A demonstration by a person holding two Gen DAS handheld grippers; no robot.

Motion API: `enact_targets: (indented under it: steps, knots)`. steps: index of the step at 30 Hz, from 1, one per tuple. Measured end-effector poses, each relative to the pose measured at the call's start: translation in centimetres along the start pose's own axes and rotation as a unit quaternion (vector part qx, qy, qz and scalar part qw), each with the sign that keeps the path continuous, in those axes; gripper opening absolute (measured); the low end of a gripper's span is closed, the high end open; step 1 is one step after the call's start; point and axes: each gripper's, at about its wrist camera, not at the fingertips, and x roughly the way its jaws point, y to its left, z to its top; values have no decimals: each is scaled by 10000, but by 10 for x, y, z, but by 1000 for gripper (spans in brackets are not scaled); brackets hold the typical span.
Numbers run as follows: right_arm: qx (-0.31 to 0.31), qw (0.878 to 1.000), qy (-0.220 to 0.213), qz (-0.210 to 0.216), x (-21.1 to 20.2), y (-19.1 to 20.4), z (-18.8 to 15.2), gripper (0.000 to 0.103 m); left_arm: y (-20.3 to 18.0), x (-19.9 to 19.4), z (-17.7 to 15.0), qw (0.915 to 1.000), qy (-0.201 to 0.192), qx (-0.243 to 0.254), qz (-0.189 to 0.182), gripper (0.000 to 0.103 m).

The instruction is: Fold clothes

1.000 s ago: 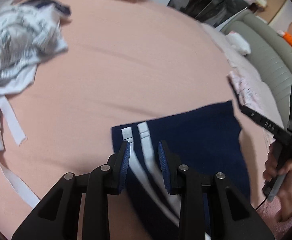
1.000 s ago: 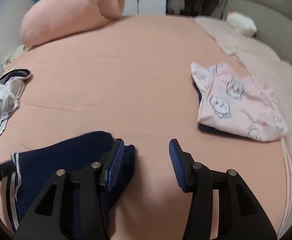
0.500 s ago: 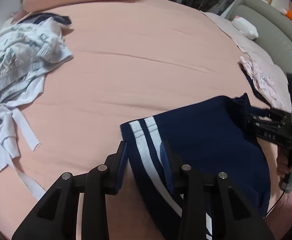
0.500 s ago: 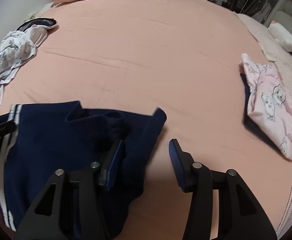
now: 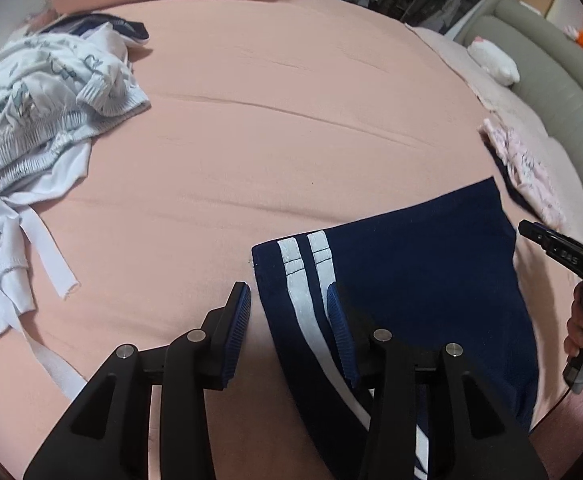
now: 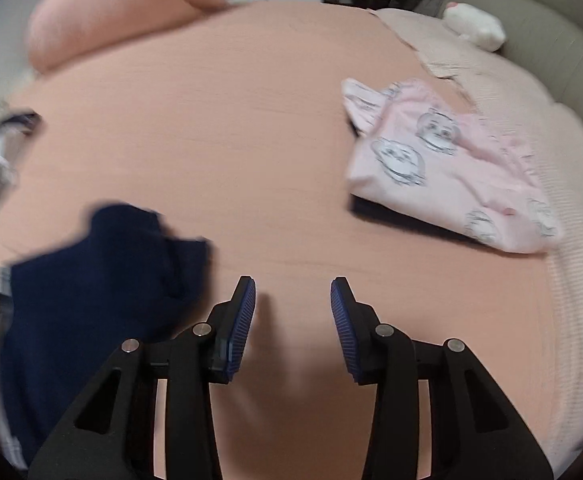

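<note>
Navy shorts with two white stripes (image 5: 411,280) lie folded on the pink bed; they also show at the lower left of the right wrist view (image 6: 91,280). My left gripper (image 5: 287,312) is open, its jaws standing either side of the striped edge, above the cloth. My right gripper (image 6: 293,308) is open and empty over bare sheet, to the right of the shorts. It shows at the right edge of the left wrist view (image 5: 563,252), just past the shorts' right side.
A heap of white and grey clothes (image 5: 31,120) lies at the left. A folded pink printed garment (image 6: 443,168) lies at the right. A pink bolster (image 6: 123,16) is at the head. A grey padded bed edge (image 5: 551,80) runs along the right.
My right gripper has let go of the shorts' corner and swung right, off the cloth. The shorts now lie flat. My left gripper's jaws have opened wider.
</note>
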Motion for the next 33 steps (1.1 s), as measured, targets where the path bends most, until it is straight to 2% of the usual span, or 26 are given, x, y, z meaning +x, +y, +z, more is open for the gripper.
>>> enact_targets:
  steps: [2, 4, 5, 8, 9, 10, 12, 13, 15, 16, 17, 20, 22, 24, 26, 28, 29, 32, 33]
  knots:
    - [-200, 9989, -120, 411, -9, 12, 7, 41, -2, 0, 0, 10000, -35, 6, -11, 43]
    - [-447, 9944, 17, 954, -10, 25, 10, 45, -6, -2, -1, 9999, -83, 63, -20, 43]
    - [-569, 9931, 106, 1022, -6, 23, 10, 48, -8, -2, 0, 9999, -104, 86, -41, 43]
    - [-871, 9895, 531, 1021, 17, 43, 12, 46, -14, -2, 2, 9997, -154, 143, -81, 43]
    - [-913, 9880, 659, 1059, 23, 47, 10, 36, -9, -6, 2, 9997, -169, 147, -90, 43]
    - [-946, 9868, 746, 1082, 28, 51, 8, 34, -9, -6, 2, 9997, -185, 143, -115, 43]
    - [-925, 9887, 606, 1011, 24, 49, 6, 22, -3, -7, 2, 9997, -176, 138, -33, 43]
    - [-861, 9904, 562, 926, 21, 46, 5, 21, 1, -8, 2, 9998, -159, 138, 51, 43]
    - [-648, 9955, 475, 511, 18, 35, 0, 15, 6, -7, 1, 9999, -145, 45, 79, 43]
    - [-499, 9973, 433, 331, 17, 27, -1, 15, 7, -6, 0, 9999, -147, -42, 22, 43]
    - [-348, 9979, 427, 337, 16, 20, -1, 18, 11, -7, 1, 9996, -159, -168, -131, 43]
    - [-44, 9972, 390, 633, 13, 9, -2, 24, 16, -8, 1, 9983, -179, -357, -422, 43]
    - [-7, 9971, 142, 748, 4, 9, -3, 27, 18, -8, 1, 9974, -184, -426, -557, 43]
    - [81, 9967, -161, 790, -5, 7, 2, 34, 15, -4, 2, 9977, -150, -396, -523, 43]
    - [194, 9974, -349, 594, -9, 6, 8, 34, 10, 0, 3, 9990, -104, -281, -328, 43]
    - [183, 9988, -146, 428, 0, 8, 17, 34, 3, 3, 3, 9999, -45, -115, -69, 43]
    - [85, 9988, 18, 481, 6, 11, 16, 34, 1, 3, 3, 10000, -36, -54, 27, 43]
    - [-202, 9967, 458, 645, 25, 19, 14, 34, 1, 1, 2, 9999, -45, -80, 146, 43]
    - [-259, 9964, 347, 733, 20, 22, 13, 34, 4, 0, 3, 9998, -77, -191, 73, 43]
